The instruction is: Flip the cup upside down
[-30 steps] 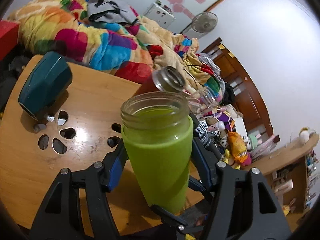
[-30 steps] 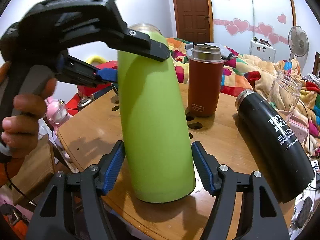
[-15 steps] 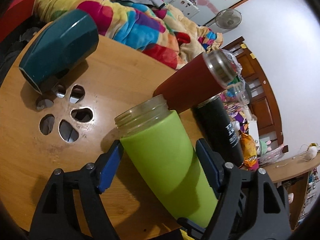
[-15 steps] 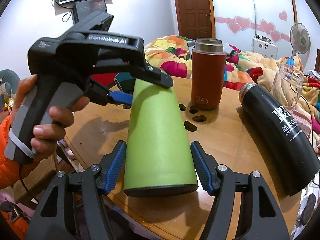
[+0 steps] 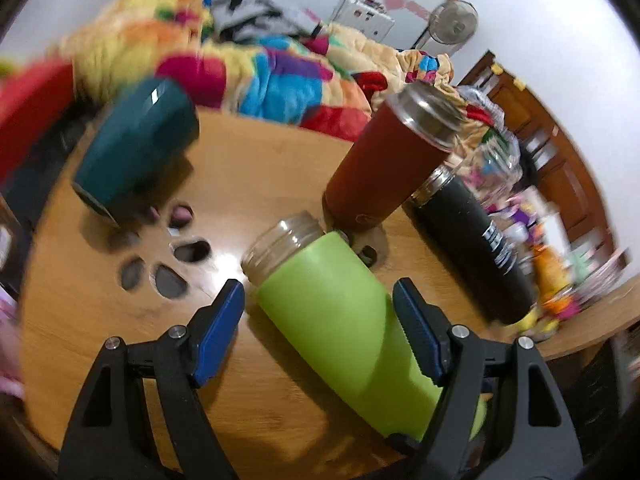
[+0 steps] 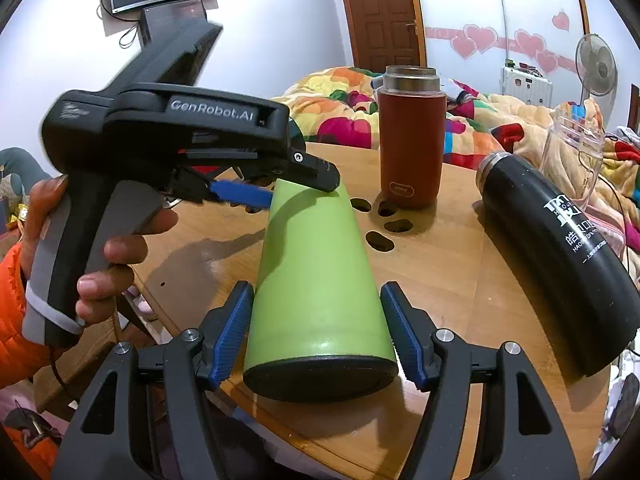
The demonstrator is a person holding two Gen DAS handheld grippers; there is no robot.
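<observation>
The green cup lies tilted over the wooden table, its open glass mouth pointing away and down toward the tabletop and its dark base lifted toward the right gripper. That gripper's blue pads sit on either side of the base, very close, but I cannot tell whether they actually press on it. The left gripper straddles the cup's upper body with its fingers spread, a clear gap on one side. The main risk, as I judge it, is a slip: the cup's smooth wall could slide out of a loose hold and roll, or its glass rim could knock the table hard. Swinging it further might also strike the red flask standing just behind (the blurred left view makes that gap hard to judge). Counted: one green cup, one red flask, one black flask lying down, one clear bottle, one teal cup and two grippers.
</observation>
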